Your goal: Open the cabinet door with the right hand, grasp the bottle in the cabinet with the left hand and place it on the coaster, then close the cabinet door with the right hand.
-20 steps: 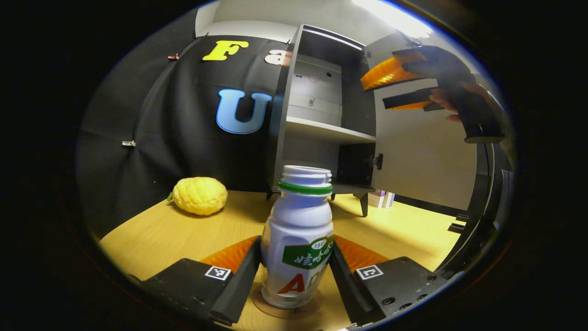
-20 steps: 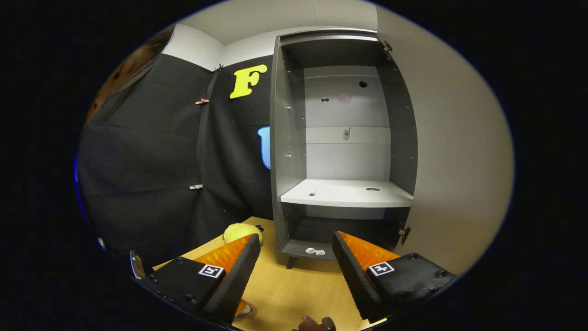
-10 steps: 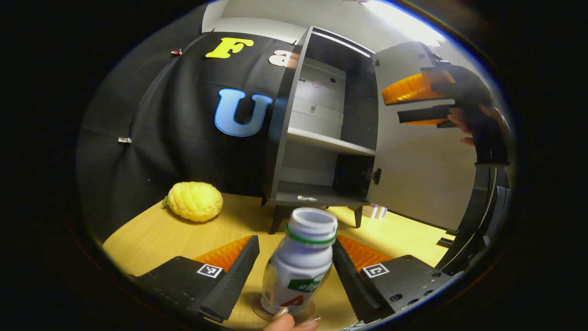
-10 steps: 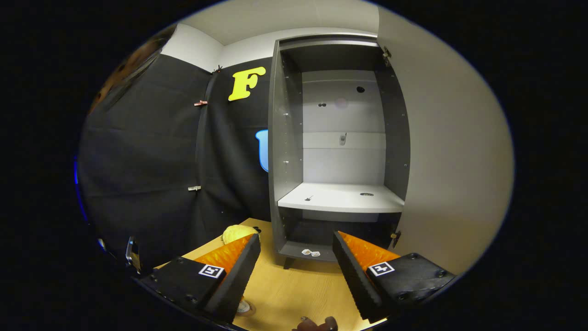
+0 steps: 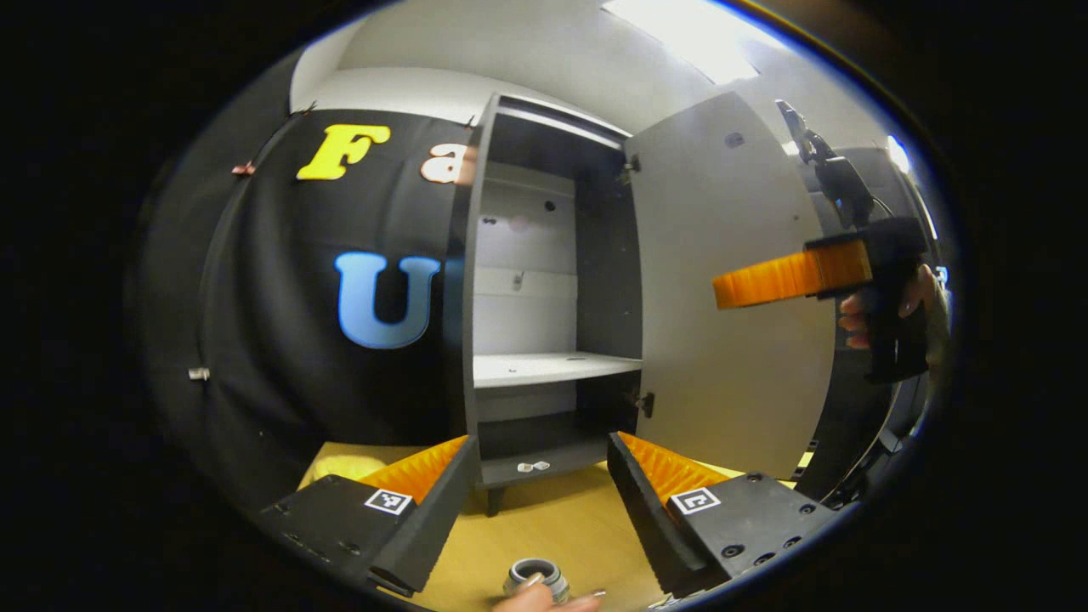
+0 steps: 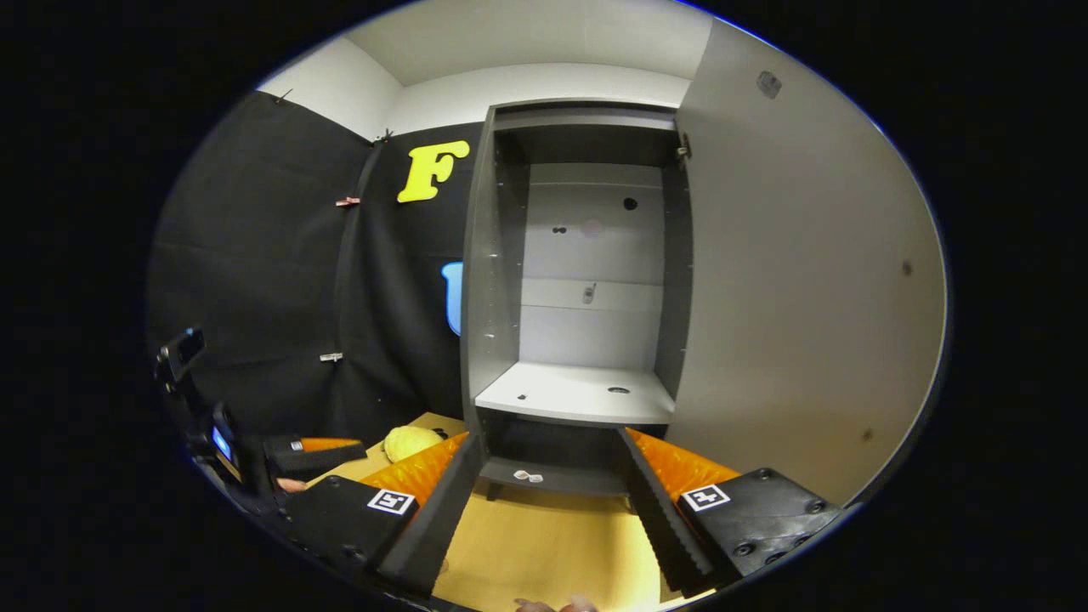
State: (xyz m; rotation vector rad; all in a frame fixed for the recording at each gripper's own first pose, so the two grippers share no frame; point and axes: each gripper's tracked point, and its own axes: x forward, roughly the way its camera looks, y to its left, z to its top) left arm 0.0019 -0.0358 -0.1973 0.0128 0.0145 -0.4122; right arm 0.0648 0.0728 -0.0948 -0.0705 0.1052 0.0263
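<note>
Now the bottle [image 5: 536, 580] stands released at bottom centre, both the left gripper [image 5: 537, 501] and right gripper [image 6: 544, 501] gape empty, so closing the open cabinet door [image 6: 799, 297] at the frame's right likely comes next.

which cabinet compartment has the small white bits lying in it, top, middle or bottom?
The bottom one, under the pale shelf of the cabinet: two small white pieces lie on its dark floor. The pale shelf carries only small dark spots.

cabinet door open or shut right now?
Open. The cabinet door is swung wide to the right, exposing the shelf and back panel; the right gripper is not touching it.
</note>
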